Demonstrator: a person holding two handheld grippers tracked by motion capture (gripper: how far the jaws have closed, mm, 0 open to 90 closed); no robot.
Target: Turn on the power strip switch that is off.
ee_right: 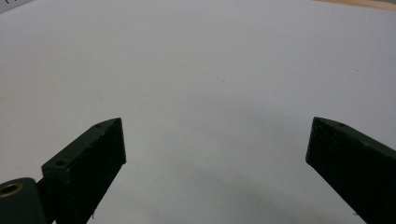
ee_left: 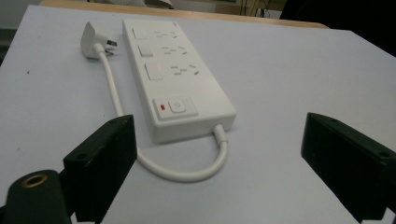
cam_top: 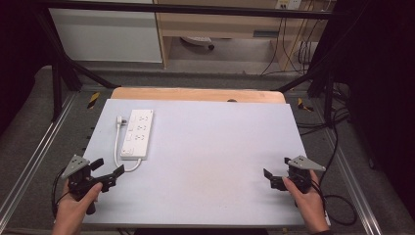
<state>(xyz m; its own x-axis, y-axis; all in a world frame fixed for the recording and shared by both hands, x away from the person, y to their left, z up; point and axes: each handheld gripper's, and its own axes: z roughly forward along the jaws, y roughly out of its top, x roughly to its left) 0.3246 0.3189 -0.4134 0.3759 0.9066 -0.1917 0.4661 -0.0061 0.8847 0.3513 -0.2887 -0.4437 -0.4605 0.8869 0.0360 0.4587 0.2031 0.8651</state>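
A pale grey table top (cam_top: pixel 205 161) takes up the middle of the high view, with a strip of bare wood (cam_top: pixel 195 94) along its far edge at twelve o'clock. On it, toward ten o'clock, lies a white power strip (cam_top: pixel 137 133), flat and lengthwise, its sockets and switches facing up. In the left gripper view a small red mark sits beside the round button on the strip's near end. A white cord (ee_left: pixel 187 172) leaves that near end, loops toward six o'clock, then runs up along the strip's left side to a white plug (ee_left: pixel 91 39) lying on the table just beside the strip's far end at eleven o'clock.

The left gripper (cam_top: pixel 108 170) is held at eight o'clock, near the cord's loop but apart from it; its jaws stand wide apart with nothing between them. The right gripper (cam_top: pixel 276 169) is held at four o'clock over bare table, well apart from the strip; its own view shows the jaws spread wide and empty, though from above they look small and dark. Each is held by a hand, left (cam_top: pixel 78 203) and right (cam_top: pixel 306 196).
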